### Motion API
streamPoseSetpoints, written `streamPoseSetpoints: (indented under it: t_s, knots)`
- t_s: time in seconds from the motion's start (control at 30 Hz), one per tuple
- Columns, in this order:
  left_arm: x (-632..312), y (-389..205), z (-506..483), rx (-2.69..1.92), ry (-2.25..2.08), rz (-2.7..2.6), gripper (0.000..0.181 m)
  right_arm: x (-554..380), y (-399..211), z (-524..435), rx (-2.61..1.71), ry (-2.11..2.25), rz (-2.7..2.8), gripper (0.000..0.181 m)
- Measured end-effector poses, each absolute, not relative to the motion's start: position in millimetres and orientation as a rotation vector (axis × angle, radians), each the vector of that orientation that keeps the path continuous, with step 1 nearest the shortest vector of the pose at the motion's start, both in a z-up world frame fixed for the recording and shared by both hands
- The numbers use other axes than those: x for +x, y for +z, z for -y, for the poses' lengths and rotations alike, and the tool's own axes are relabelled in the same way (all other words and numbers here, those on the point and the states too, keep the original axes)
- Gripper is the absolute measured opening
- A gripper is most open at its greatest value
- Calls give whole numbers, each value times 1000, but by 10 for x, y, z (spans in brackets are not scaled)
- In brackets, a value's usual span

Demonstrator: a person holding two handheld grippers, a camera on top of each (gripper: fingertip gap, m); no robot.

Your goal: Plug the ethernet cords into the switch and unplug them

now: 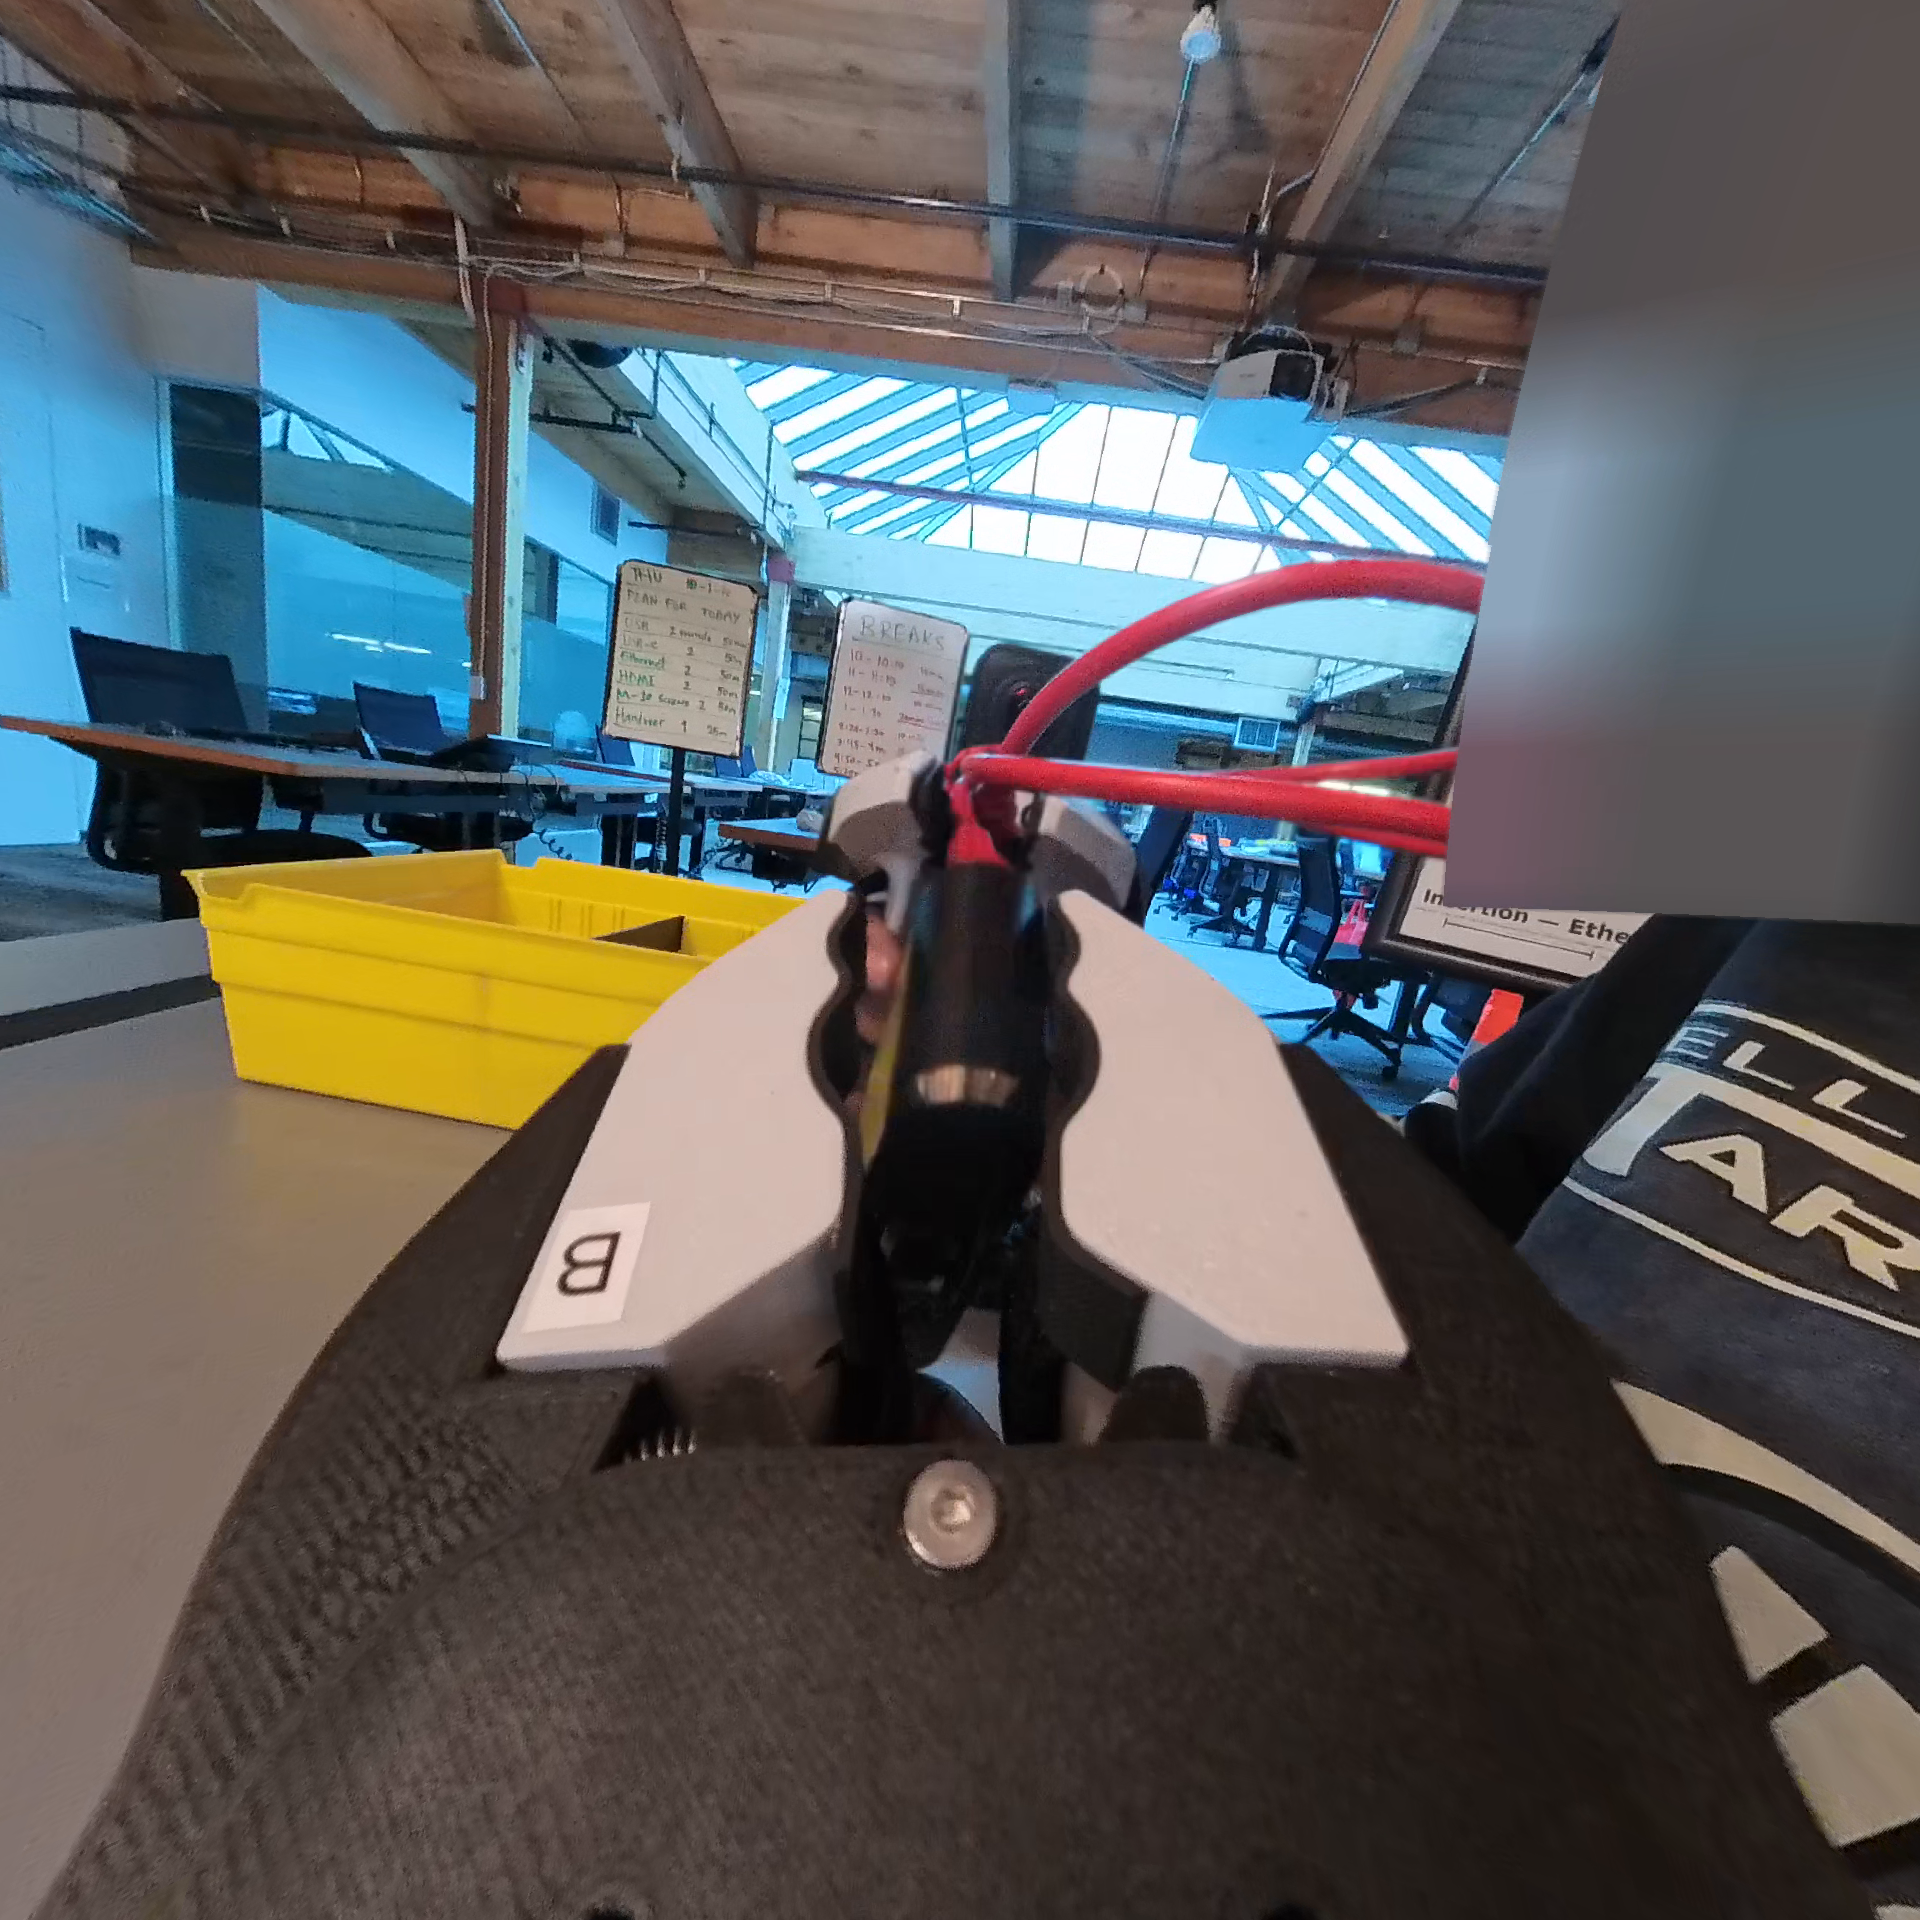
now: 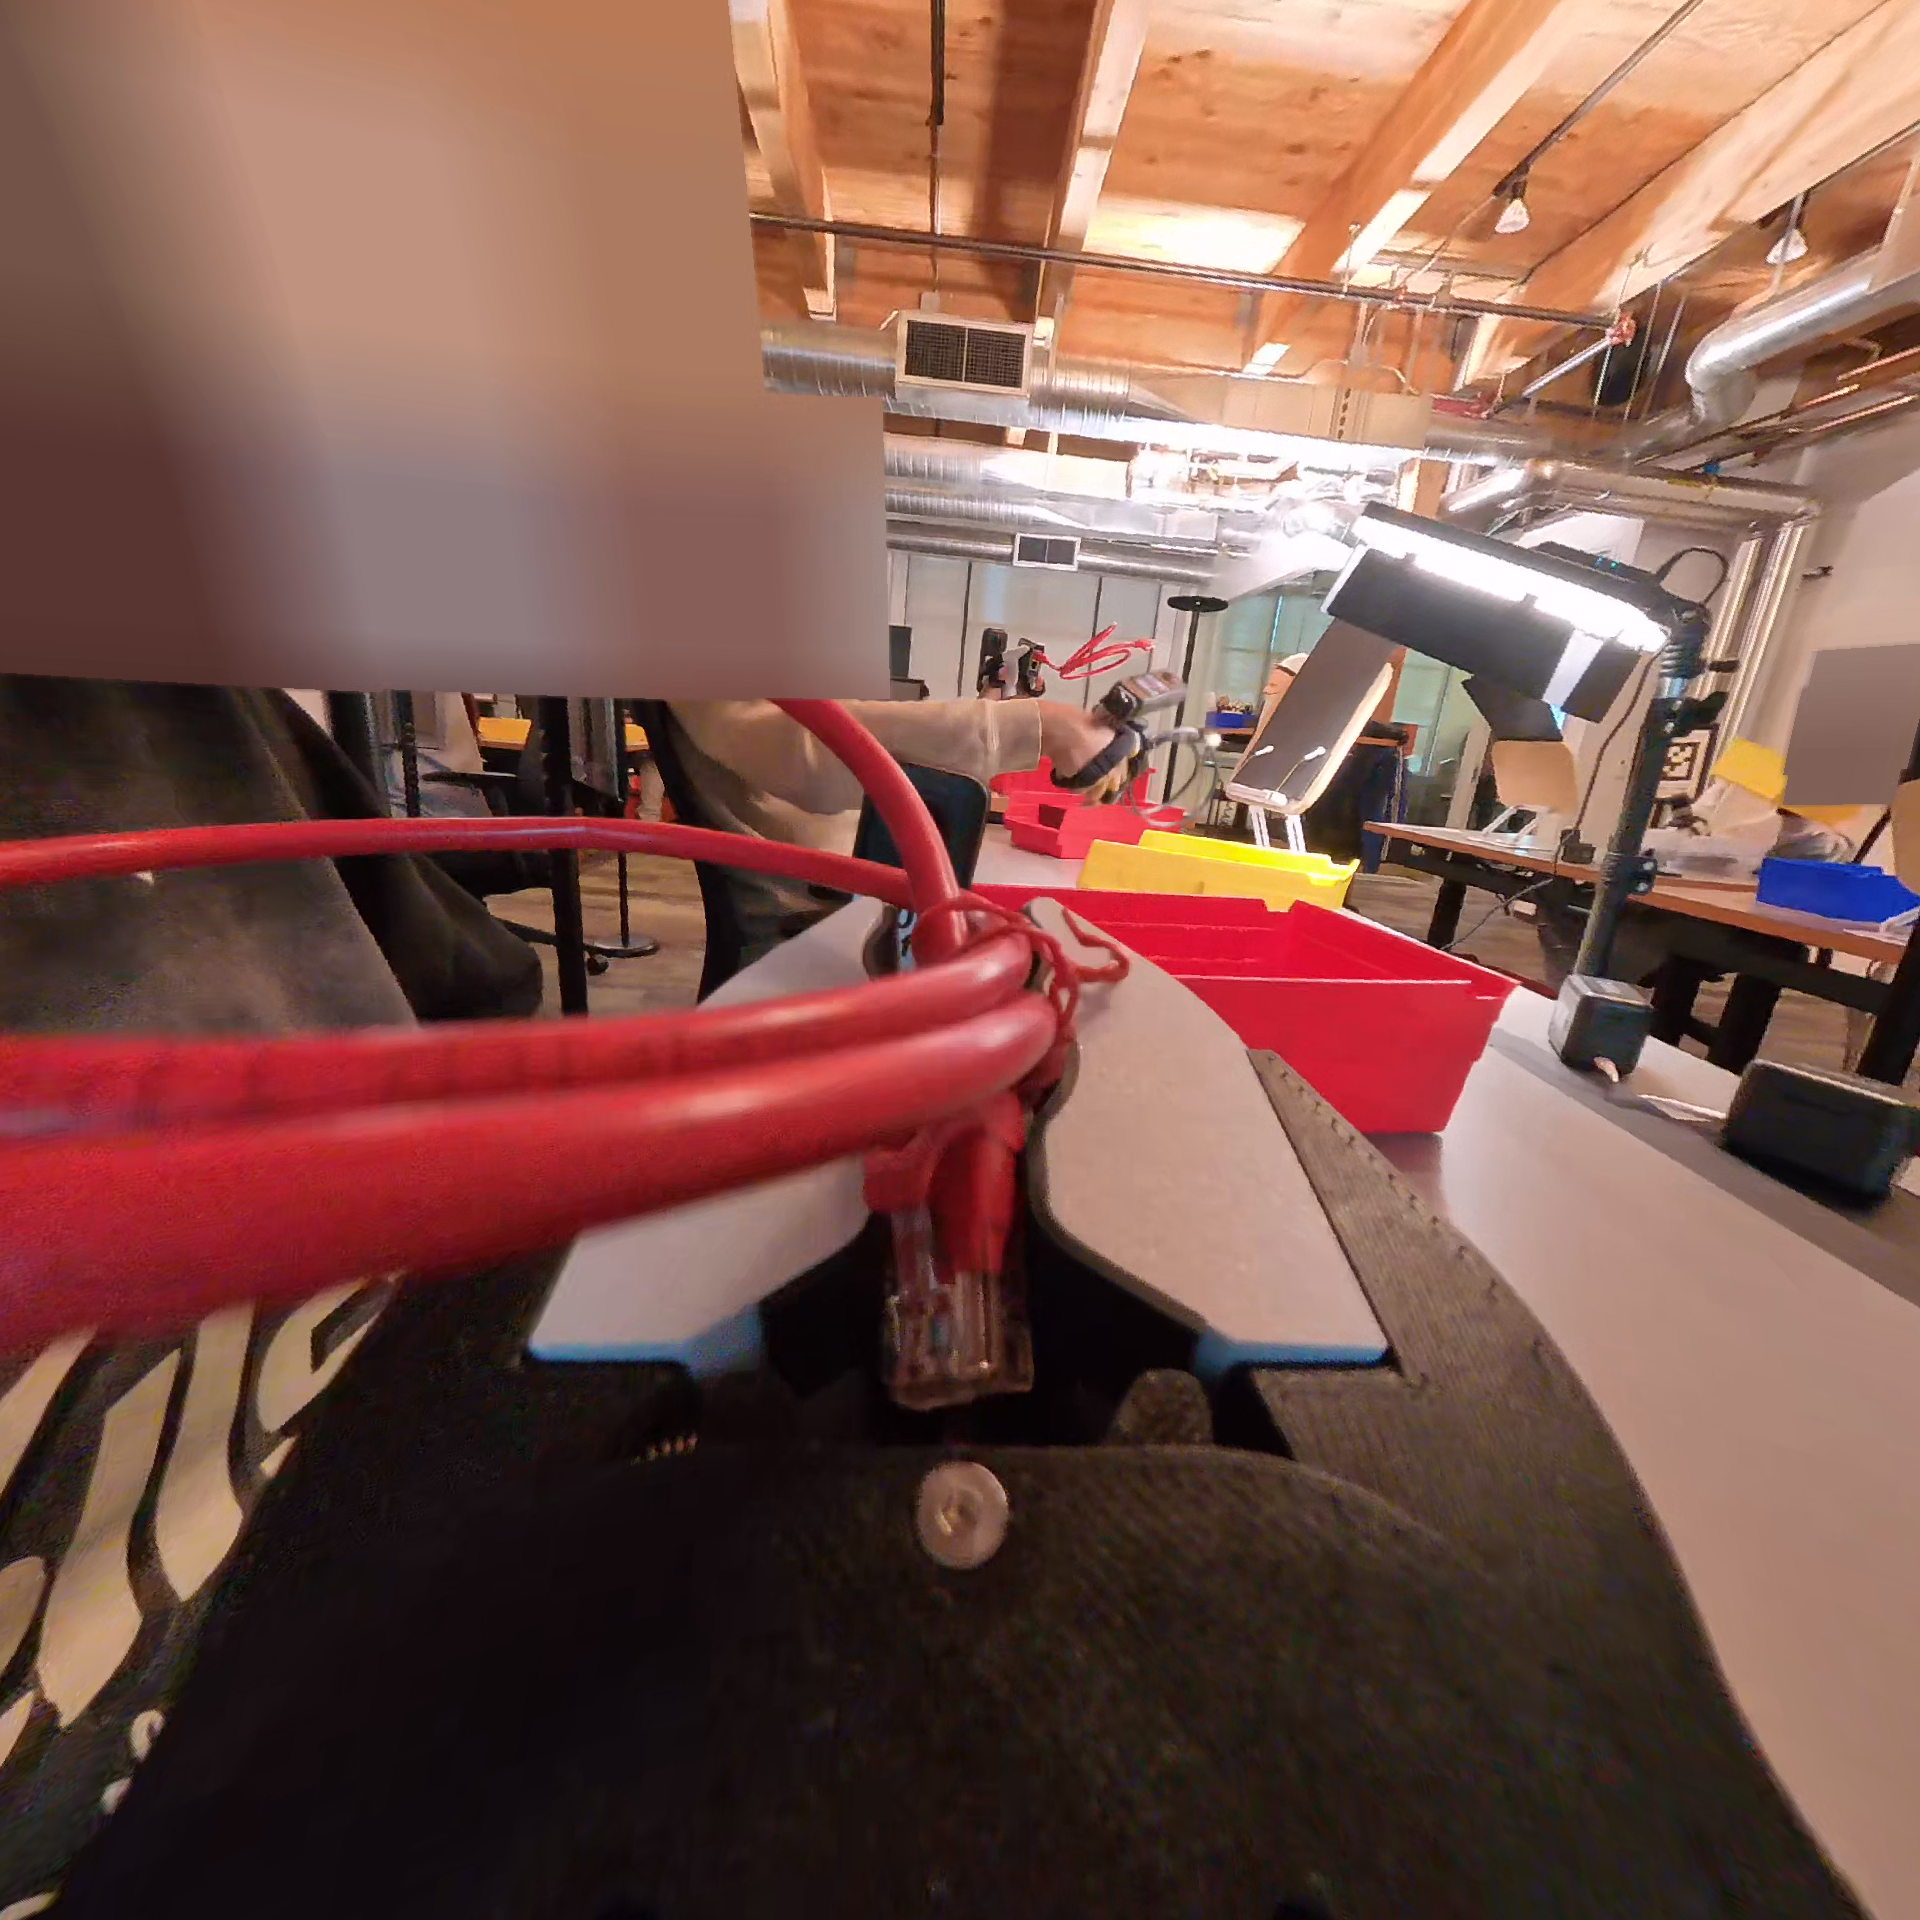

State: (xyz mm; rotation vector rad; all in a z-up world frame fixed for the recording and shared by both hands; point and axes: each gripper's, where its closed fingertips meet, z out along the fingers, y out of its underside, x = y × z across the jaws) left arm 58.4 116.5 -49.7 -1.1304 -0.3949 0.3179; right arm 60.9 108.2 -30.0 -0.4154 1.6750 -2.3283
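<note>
The left gripper (image 1: 951, 831) clamps a black box (image 1: 951, 1049), probably the switch, steady, while the right gripper (image 2: 971, 935) pinches the coiled red cord (image 2: 520, 1049), its clear plug (image 2: 956, 1320) hanging free for plugging in.

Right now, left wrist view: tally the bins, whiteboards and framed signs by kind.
Yellow bin: 1
Whiteboards on stands: 2
Framed sign: 1
Total: 4
</note>
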Motion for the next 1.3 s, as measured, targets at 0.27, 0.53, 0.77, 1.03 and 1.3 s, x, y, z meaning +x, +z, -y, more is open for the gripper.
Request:
streamPoseSetpoints:
  t_s: [0.27, 0.53, 0.77, 1.03, 1.3]
  knots:
    - [590, -641, -1299, -1274, 430, 352, 38, 615, -184, -1154, -370, -2353, -1538, 20]
    - [536, -703, -1357, -1349, 681, 306, 37, 582, 55, -1251, -220, -2418, -1313, 20]
    - [593, -593, -1294, -1299, 827, 235, 27, 658, 149, -1278, -171, -2356, -1171, 20]
    - [777, -438, -1264, -1207, 792, 150, 25, 877, -63, -1248, -606, -2401, -1544, 31]
    - [879, -312, -1194, -1091, 536, 154, 25, 726, -199, -1378, -789, -2413, -1775, 26]
